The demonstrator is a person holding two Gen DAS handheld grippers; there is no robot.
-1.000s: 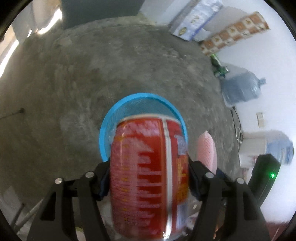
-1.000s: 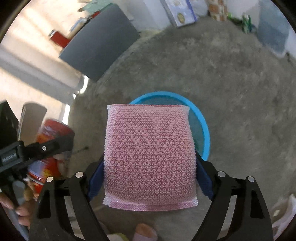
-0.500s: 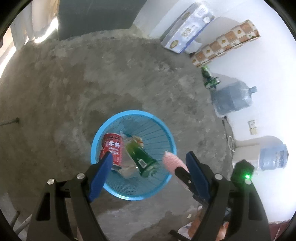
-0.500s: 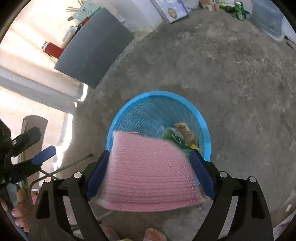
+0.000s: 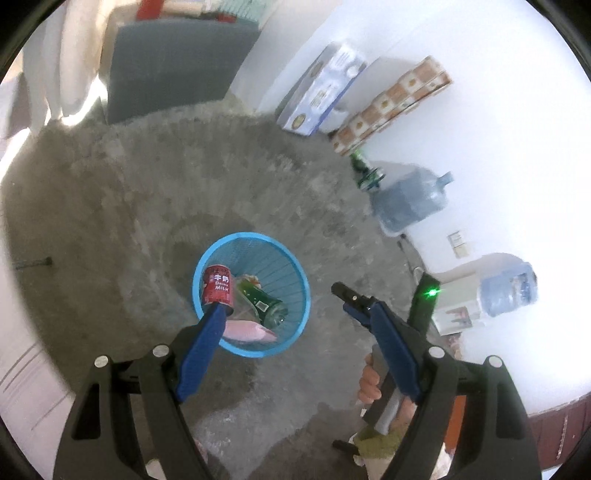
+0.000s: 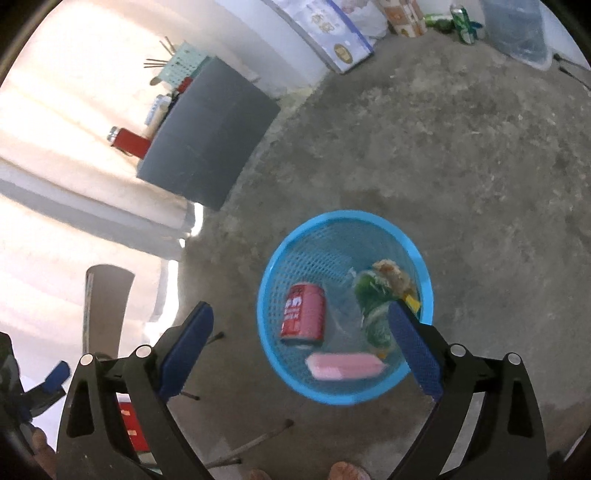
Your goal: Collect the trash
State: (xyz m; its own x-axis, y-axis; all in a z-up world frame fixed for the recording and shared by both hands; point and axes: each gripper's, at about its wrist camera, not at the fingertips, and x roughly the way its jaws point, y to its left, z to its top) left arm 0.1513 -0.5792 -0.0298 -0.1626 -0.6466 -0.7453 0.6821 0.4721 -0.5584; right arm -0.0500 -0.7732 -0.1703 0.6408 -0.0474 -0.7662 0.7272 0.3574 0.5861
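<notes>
Several items of trash already lie inside the blue mesh basket (image 6: 284, 258): a red milk can (image 6: 303, 316), a green bottle (image 6: 373, 295) with crumpled wrappers beside it, and a pink sponge (image 6: 345, 365) resting against the near wall of the basket. The basket stands upright on the bare concrete floor (image 6: 461, 166). The left gripper (image 5: 279, 308) hangs above and to the near side of the basket with its jaws wide apart and nothing between them. The right gripper (image 6: 299, 310) has its jaws opening, and nothing sits between them either; the can and sponge seen past its fingers lie in the basket below. Judged from this, the drops of the can and the sponge are complete. What is left cannot be settled: green cans or bottles (image 6: 460, 18) stand far off by the wall near the water jugs (image 5: 410, 201), and whether they count as trash is not clear. Open floor surrounds the basket on every side. Obstructions are at the margins only: a dark panel (image 6: 210, 133) leaning at the wall, cartons (image 5: 391, 103) along the far wall, and thin metal legs (image 6: 258, 439) near the person's feet.
</notes>
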